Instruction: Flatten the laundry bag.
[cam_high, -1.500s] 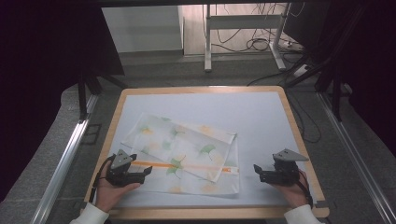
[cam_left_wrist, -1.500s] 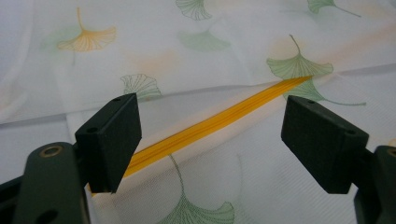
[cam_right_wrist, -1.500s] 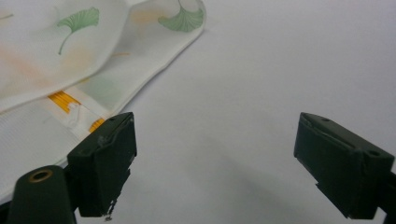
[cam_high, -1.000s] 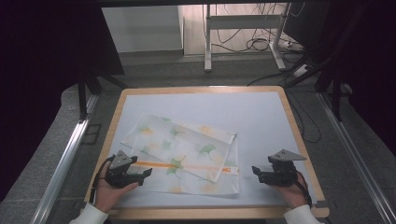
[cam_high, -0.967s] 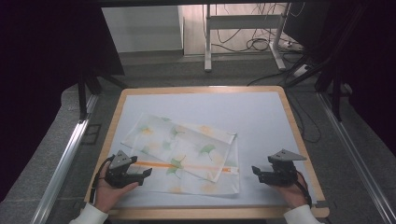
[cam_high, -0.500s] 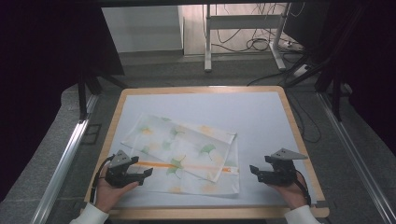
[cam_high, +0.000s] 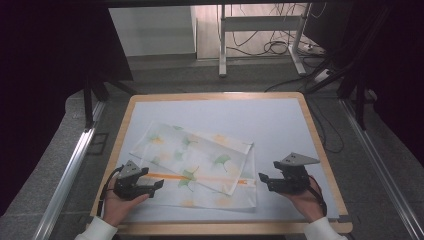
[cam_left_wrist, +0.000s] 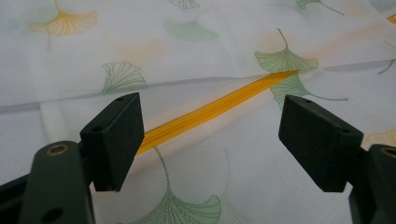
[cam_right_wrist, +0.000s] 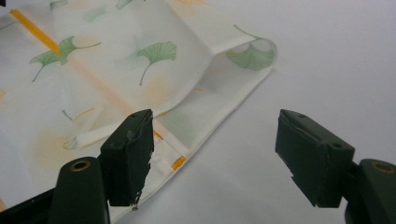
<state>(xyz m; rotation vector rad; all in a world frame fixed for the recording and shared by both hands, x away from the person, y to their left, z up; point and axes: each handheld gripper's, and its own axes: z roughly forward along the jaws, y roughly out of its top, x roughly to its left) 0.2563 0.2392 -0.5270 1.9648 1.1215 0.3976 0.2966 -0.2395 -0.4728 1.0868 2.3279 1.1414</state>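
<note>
Right tool (cam_right_wrist: 212, 158) spread wide, jaws just narrowing, empty, over the folded cloth's (cam_right_wrist: 140, 79) edge; left tool (cam_left_wrist: 210, 140) likewise spread.

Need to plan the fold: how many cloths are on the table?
1: the leaf-print cloth with an orange stripe, folded over, lying between both grippers; nothing else appears tucked under it, though a fold could hide more.

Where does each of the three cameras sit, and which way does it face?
High view: above the near edge, facing forward and down on the table; both hands, left gripper and right gripper show.
Left gripper view: rides the left gripper, looking along its open fingers at the cloth.
Right gripper view: rides the right gripper, facing the cloth's edge; open fingers show.
Shared: the leaf-print cloth with its orange stripe.
</note>
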